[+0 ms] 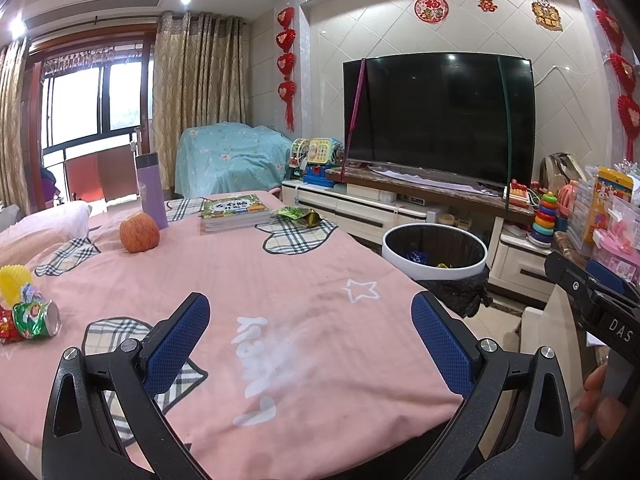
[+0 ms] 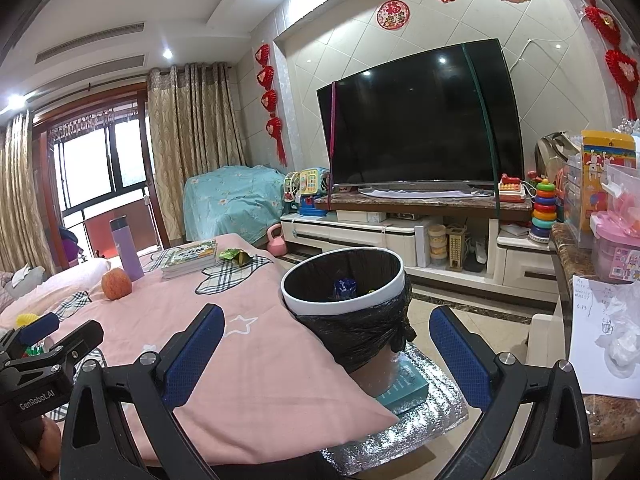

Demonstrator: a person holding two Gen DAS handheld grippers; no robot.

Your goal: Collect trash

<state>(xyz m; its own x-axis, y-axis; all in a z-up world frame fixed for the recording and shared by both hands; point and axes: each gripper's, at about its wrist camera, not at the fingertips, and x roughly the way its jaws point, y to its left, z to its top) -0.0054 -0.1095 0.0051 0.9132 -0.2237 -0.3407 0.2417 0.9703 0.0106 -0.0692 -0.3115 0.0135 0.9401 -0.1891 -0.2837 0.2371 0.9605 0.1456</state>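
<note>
- Collecting partly done, judged from the bin (image 2: 342, 280): black liner folded over the white rim, a blue wrapper (image 2: 345, 286) and a yellowish scrap (image 1: 442, 266) already lying inside.
- Left on the pink cloth (image 1: 280, 280): crushed green can (image 1: 36, 318) at the near left edge, touching a red wrapper (image 1: 8, 330) and a yellow ridged cup (image 1: 14, 280); green snack bag (image 1: 300, 214) at the far side, just beside the stack of books (image 1: 234, 210).
- Not trash, by judgement: apple (image 1: 139, 234) and purple bottle (image 1: 152, 190), standing close together, to be left alone.
- Left gripper (image 1: 310, 338): released, pads spread wide, nothing between them, hovering over bare cloth near the front edge.
- Right gripper (image 2: 326, 354): released too, empty, aimed at the bin from the table's right corner.
- Edges: bin stands off the table's right side, just beside the cloth corner, base resting on a teal box (image 2: 404, 386) over silver foil matting (image 2: 400, 432); perch looks tippable if bumped.
- Room: middle of the cloth open, clear path from can to bin across the right edge; stone counter (image 2: 600, 412) with papers crowds the right gripper's outer side.
- Reach to the snack bag passes near the books; approach from the right likely cleaner.
</note>
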